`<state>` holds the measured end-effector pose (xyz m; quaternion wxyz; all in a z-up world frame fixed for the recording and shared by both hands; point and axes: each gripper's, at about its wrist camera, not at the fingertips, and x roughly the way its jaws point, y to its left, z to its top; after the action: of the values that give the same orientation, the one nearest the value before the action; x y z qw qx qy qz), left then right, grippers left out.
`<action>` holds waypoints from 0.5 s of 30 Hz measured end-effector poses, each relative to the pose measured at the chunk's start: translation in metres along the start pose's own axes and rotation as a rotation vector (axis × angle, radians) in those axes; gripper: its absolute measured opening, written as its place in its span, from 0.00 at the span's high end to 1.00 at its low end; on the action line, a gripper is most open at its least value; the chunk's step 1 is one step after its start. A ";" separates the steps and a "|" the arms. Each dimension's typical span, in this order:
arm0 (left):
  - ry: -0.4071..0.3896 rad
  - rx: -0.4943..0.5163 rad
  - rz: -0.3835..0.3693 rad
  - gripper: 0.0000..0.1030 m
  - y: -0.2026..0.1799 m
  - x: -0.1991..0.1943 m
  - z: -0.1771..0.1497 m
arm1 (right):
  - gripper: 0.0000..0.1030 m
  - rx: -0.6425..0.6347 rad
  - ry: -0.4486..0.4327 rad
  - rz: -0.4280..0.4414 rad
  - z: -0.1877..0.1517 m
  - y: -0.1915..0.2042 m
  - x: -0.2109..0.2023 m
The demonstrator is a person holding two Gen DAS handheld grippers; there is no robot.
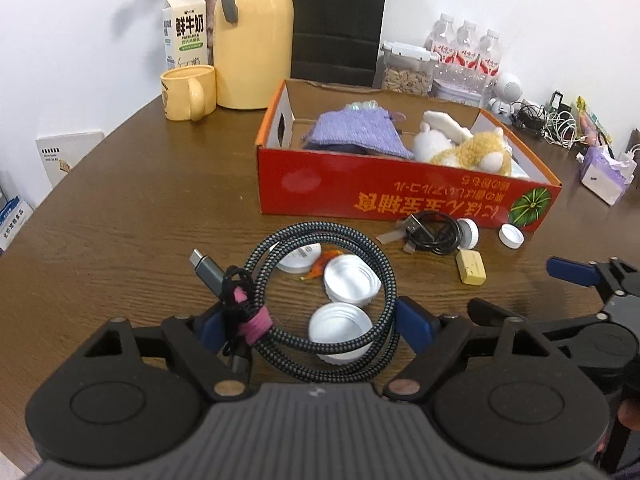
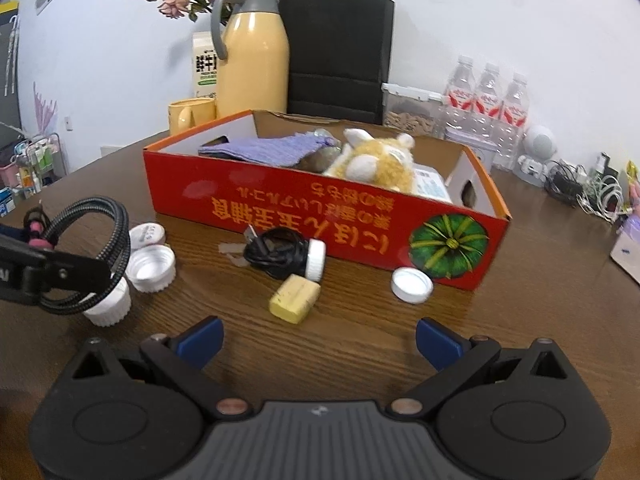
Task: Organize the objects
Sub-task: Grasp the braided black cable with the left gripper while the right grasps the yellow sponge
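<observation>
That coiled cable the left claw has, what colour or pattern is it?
The braided cable is woven black and grey-teal in a checked pattern, bound with a pink strap. Left wrist view shows it best.

Item count, by kind:

- White bottle caps [image 1: 352, 280]: five.
- Coiled cables: two, one braided grey [image 1: 320, 304] and one black [image 1: 434, 236].
- Yellow erasers [image 1: 471, 267]: one.
- Red cardboard boxes [image 1: 400, 196]: one.
- Plush toys [image 1: 476, 152]: two.
- Water bottles [image 1: 466, 50]: three.
- Yellow mugs [image 1: 188, 94]: one.
- Yellow flasks [image 1: 254, 36]: one.
- Milk cartons [image 1: 185, 30]: one.
</observation>
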<state>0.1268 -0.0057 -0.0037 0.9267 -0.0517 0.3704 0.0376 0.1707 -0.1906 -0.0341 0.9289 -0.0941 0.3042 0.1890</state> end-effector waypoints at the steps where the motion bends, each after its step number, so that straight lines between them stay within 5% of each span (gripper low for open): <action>1: -0.002 0.000 -0.002 0.18 0.002 -0.001 0.001 | 0.06 -0.001 0.000 0.006 0.002 0.002 0.003; 7: -0.007 -0.004 -0.010 0.18 0.016 -0.003 0.008 | 0.37 0.008 0.014 0.012 0.015 0.010 0.020; 14: -0.008 -0.011 -0.023 0.18 0.025 -0.003 0.011 | 0.59 0.019 0.028 0.002 0.018 0.016 0.033; 15: -0.008 -0.011 -0.026 0.18 0.025 -0.003 0.012 | 0.71 0.019 0.027 0.003 0.018 0.017 0.033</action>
<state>0.1301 0.0209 0.0048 0.9283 -0.0613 0.3656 0.0279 0.1983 -0.1603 -0.0406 0.9254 -0.0873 0.3185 0.1861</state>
